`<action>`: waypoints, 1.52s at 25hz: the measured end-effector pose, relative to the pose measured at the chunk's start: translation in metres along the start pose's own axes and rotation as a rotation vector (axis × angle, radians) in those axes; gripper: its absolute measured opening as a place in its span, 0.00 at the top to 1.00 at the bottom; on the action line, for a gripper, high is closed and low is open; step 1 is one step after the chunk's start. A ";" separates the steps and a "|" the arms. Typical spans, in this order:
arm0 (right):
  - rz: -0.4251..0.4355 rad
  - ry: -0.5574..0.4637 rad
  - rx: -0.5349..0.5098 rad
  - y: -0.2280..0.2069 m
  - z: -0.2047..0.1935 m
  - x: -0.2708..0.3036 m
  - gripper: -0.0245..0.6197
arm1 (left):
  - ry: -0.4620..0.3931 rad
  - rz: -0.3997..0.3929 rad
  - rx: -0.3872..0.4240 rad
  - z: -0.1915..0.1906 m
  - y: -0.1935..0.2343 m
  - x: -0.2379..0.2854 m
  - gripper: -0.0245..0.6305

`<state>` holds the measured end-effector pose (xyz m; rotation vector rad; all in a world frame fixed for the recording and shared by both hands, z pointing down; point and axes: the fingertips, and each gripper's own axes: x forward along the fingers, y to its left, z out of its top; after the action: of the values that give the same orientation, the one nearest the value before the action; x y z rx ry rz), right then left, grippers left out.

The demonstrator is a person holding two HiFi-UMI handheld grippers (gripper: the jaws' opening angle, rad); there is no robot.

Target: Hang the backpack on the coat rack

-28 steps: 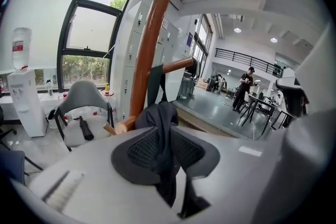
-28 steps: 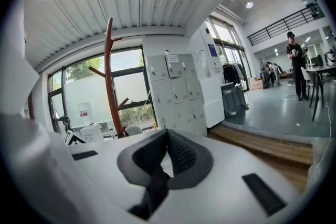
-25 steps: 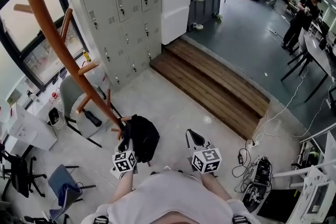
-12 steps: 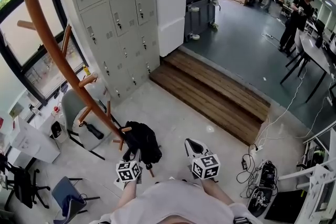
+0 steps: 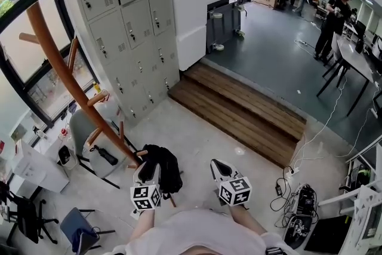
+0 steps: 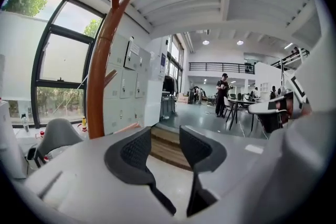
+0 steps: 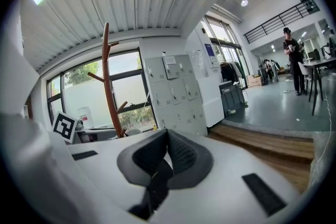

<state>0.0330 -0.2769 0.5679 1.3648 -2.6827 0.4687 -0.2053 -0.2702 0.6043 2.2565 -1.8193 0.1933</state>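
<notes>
The black fabric backpack (image 5: 162,165) hangs on a low peg of the curved brown wooden coat rack (image 5: 59,63), near left. The left gripper (image 6: 165,145) has just been opening; its fingers stand apart with nothing between them. The right gripper (image 7: 167,153) has its fingers together.

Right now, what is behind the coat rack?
A grey chair with a dark object on its seat, a window and grey lockers. The black backpack, hanging on the coat rack's low peg, covers most of its base.
</notes>
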 end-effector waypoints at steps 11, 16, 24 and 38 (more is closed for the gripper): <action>-0.036 -0.064 -0.030 -0.012 0.030 -0.006 0.95 | -0.220 -0.041 0.070 0.091 -0.025 -0.016 0.85; -0.055 -0.081 -0.039 -0.018 0.036 -0.007 0.95 | -0.253 -0.030 0.088 0.106 -0.030 -0.021 0.92; -0.065 -0.102 -0.053 -0.019 0.043 -0.009 0.95 | -0.210 -0.031 0.081 0.087 -0.025 -0.016 0.95; -0.058 -0.104 -0.073 -0.013 0.041 -0.008 0.95 | -0.187 -0.039 0.087 0.076 -0.025 -0.014 0.95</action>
<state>0.0506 -0.2909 0.5304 1.4814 -2.7022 0.2997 -0.1874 -0.2725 0.5257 2.4416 -1.8894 0.0572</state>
